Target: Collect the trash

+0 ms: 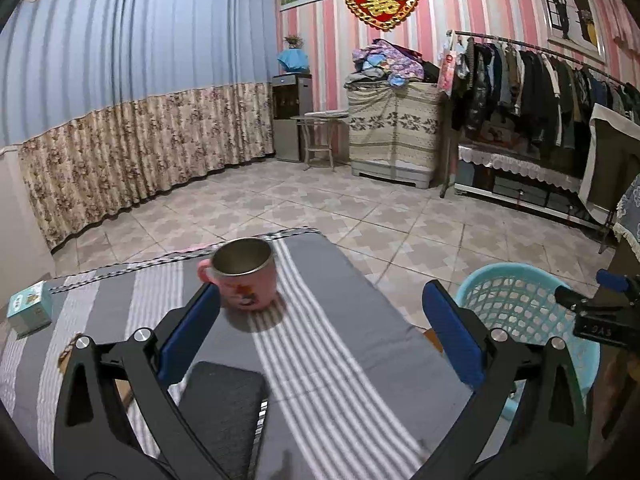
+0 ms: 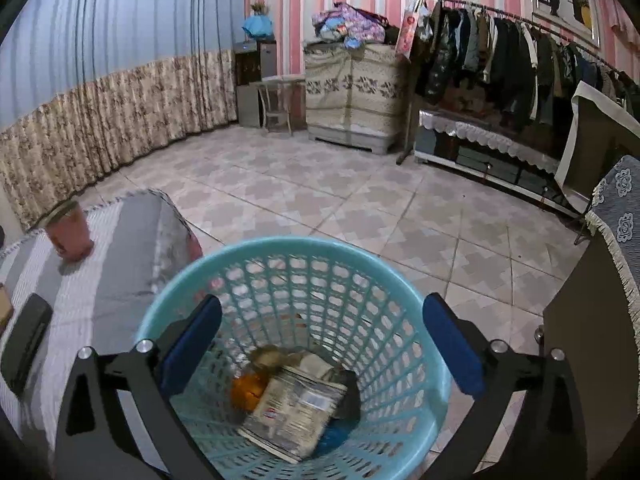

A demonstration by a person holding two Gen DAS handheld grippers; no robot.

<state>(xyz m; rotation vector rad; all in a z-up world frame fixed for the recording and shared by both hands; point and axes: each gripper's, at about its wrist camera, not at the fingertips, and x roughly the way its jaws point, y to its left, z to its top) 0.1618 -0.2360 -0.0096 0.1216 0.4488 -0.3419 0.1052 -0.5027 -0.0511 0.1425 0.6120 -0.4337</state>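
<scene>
The left claw (image 1: 320, 320) is held spread wide over the striped desk (image 1: 320, 360), with nothing between its fingers. A pink mug (image 1: 244, 276) is seen upright on the desk just past the left finger; a dark case (image 1: 224, 412) lies nearer, and a small box (image 1: 30, 312) sits at the desk's left edge. The right claw (image 2: 320, 336) is likewise spread and empty, held above the blue basket (image 2: 400, 280) beside the desk. The trash (image 2: 296, 408), a printed packet among other scraps, lies in the basket's bottom.
</scene>
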